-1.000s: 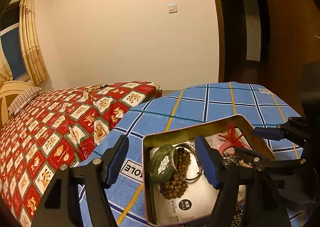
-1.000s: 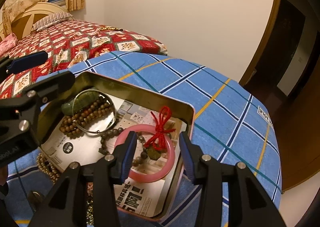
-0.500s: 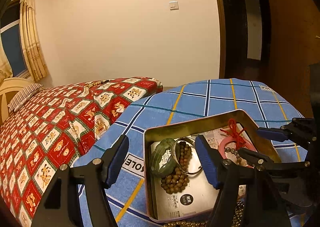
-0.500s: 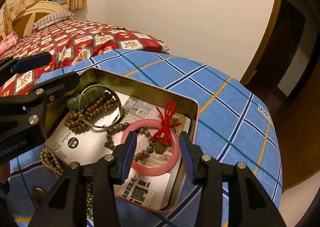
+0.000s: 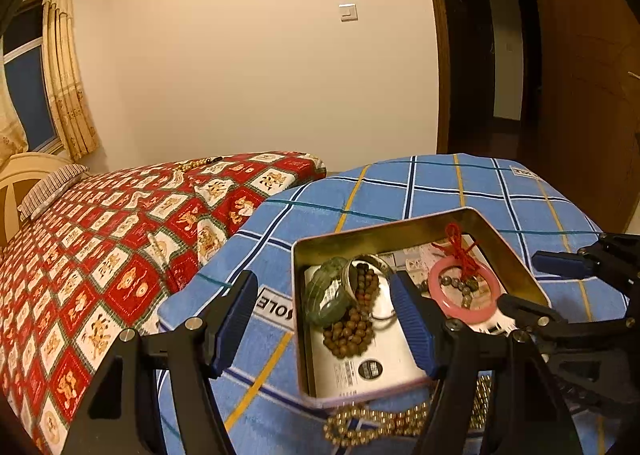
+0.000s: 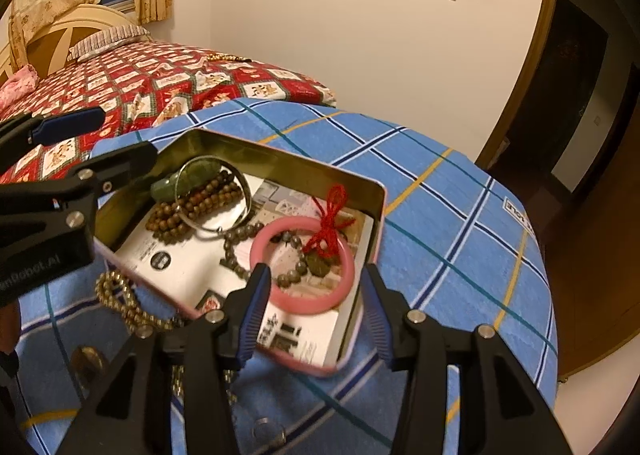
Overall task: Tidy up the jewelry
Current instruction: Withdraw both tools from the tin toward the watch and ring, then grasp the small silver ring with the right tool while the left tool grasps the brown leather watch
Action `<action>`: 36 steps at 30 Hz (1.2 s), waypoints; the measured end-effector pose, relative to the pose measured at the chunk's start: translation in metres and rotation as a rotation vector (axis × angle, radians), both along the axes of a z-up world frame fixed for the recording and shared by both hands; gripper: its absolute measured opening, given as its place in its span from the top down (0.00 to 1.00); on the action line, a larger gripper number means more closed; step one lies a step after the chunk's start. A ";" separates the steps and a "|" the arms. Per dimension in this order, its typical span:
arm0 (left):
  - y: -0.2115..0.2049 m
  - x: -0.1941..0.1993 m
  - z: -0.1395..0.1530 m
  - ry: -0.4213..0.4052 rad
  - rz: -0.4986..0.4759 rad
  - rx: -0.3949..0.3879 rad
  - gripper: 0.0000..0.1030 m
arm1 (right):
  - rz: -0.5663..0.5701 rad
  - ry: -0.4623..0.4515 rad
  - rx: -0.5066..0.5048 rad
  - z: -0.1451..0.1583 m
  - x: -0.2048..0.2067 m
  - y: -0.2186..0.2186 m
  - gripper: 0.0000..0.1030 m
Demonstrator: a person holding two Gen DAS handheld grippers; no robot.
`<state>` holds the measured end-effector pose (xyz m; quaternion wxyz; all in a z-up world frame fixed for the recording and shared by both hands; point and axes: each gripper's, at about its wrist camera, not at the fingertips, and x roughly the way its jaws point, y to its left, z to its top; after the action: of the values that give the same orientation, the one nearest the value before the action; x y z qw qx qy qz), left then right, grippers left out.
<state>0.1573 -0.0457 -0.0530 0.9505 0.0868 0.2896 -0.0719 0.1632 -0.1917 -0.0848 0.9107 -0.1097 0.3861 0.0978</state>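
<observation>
Both grippers, left and right, hovering released, holding nothing. Gold-lined rectangular tin sitting mid blue-checked cloth, jewelry inside. Gold bead string lying outside tin's near edge. Risk: jaws snagging pink bangle cord, dragging tin.

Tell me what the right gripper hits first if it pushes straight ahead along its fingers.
Probably the pink bangle lying in the tin: it sits directly between the open fingers of the right gripper. Depth is unclear, so the tin's near rim might catch the fingertips first.
</observation>
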 end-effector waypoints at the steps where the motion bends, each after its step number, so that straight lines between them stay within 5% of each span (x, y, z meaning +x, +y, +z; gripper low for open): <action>1: 0.001 -0.004 0.000 -0.002 0.000 0.002 0.33 | -0.001 -0.002 -0.003 0.000 -0.003 -0.001 0.50; 10: 0.023 -0.053 -0.014 0.022 0.010 -0.009 0.33 | -0.041 -0.026 0.019 0.002 -0.047 -0.020 0.44; 26: 0.024 -0.083 -0.053 0.126 -0.007 0.001 0.33 | -0.009 0.116 0.029 -0.041 -0.069 -0.009 0.45; 29: 0.025 -0.082 -0.055 0.134 -0.008 0.001 0.33 | -0.005 0.138 0.051 -0.046 -0.069 -0.009 0.49; 36: 0.025 -0.084 -0.055 0.134 -0.018 -0.006 0.33 | 0.017 0.156 0.090 -0.046 -0.072 -0.008 0.86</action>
<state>0.0737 -0.0209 -0.1078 0.9286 0.0813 0.3514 -0.0871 0.0916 -0.1996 -0.1303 0.8810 -0.0643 0.4500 0.1311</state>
